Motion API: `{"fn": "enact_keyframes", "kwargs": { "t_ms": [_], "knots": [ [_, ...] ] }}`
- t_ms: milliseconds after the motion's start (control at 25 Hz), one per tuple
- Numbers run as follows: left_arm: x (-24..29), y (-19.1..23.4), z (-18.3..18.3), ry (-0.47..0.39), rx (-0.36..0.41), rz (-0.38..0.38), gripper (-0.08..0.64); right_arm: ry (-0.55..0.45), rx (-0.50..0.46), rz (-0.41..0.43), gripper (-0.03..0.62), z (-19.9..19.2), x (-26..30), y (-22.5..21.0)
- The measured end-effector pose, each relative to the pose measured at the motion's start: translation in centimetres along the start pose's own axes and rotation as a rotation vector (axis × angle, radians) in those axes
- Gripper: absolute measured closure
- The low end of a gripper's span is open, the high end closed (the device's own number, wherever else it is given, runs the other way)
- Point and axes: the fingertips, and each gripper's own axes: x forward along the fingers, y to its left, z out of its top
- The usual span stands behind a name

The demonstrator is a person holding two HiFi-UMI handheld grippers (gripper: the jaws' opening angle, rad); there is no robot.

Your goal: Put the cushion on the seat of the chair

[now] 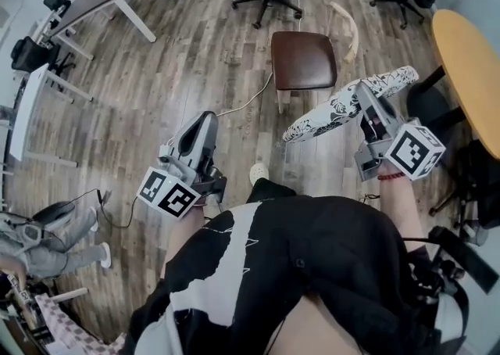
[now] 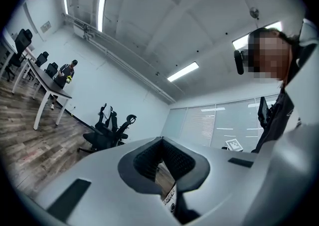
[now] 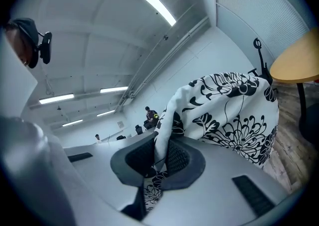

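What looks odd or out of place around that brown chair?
A pale curved piece lies loose on the floor beside the brown chair, like a dropped part. A white cable trails across the floor to the chair's legs. The cushion is held by one edge in the right hand-held gripper, not yet on the seat.
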Motion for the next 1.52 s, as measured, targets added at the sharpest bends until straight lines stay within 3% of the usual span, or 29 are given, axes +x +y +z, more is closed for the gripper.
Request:
{"fn": "enact_keyframes", "kwargs": {
  "t_ms": [400, 640, 1040, 1280, 1520],
  "knots": [
    [7.1, 10.9, 6.6, -0.016, -0.009, -0.11, 0.546, -0.089, -0.03, -0.081, 0.563, 4.0, 10.4, -0.3],
    [10.2, 17.4, 7.7, 0.047, 0.027, -0.14, 0.547, -0.125, -0.057, -0.096, 0.563, 5.5, 17.8, -0.6],
    [11.1, 26.0, 8.4, 0.102, 0.017, -0.043, 0.546, -0.114, -0.047, -0.092, 0.563, 5.6, 26.6, -2.1],
    [11.9, 28.8, 7.0, 0.13, -0.046, 0.019, 0.546, -0.092, 0.036, -0.099, 0.563, 4.5, 30.3, -4.6],
    [13.9, 32.1, 7.2, 0.125, -0.059, 0.086, 0.546, -0.034, 0.155, -0.185, 0.563, 3.6, 34.2, -9.5]
  ]
}}
